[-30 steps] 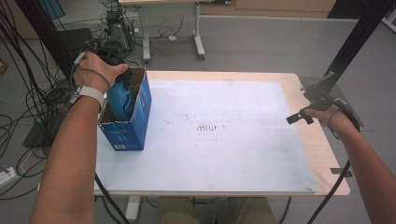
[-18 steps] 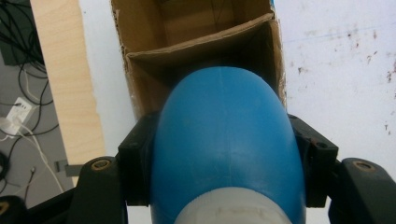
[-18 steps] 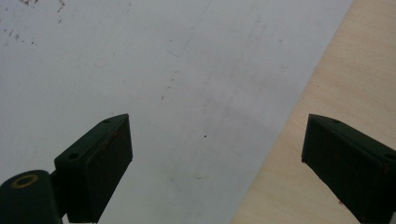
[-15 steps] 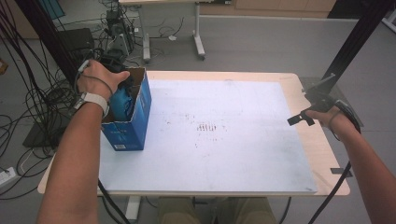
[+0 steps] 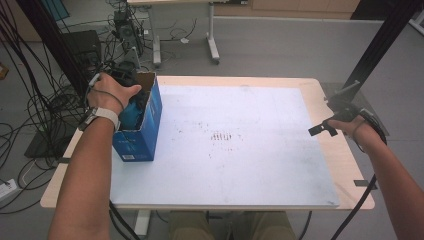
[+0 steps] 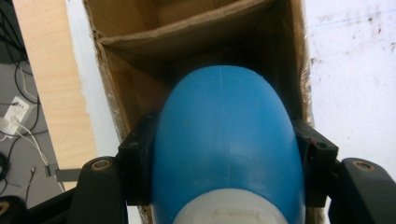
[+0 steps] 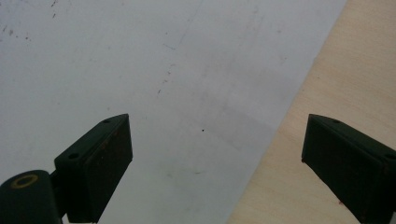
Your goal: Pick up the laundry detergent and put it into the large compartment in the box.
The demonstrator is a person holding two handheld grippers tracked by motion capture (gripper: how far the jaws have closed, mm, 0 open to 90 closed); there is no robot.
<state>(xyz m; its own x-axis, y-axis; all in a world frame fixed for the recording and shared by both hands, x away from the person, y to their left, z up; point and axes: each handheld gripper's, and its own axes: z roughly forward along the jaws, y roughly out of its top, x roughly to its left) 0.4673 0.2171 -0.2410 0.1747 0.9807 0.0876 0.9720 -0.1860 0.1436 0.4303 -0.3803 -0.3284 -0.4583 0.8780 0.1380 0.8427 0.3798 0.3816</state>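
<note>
Grey floor, tangled cables and a white-topped bench point(image 5: 260, 165) as before, with the left gripper point(image 6: 224, 186) now sunk lower than a second ago, deeper into the open blue cardboard box point(image 5: 145, 132) at the bench's left edge. Counted: one box, one blue rounded bottle point(image 6: 224, 140) pinched between the left jaws and nosing down inside the box, two grippers. Unmoved at the bench's right edge, right gripper point(image 7: 215, 158) with jaws spread wide over bare surface.

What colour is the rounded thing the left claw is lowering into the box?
Blue, with a whitish band near the claw; the rounded object shows best in the left gripper view.
</note>
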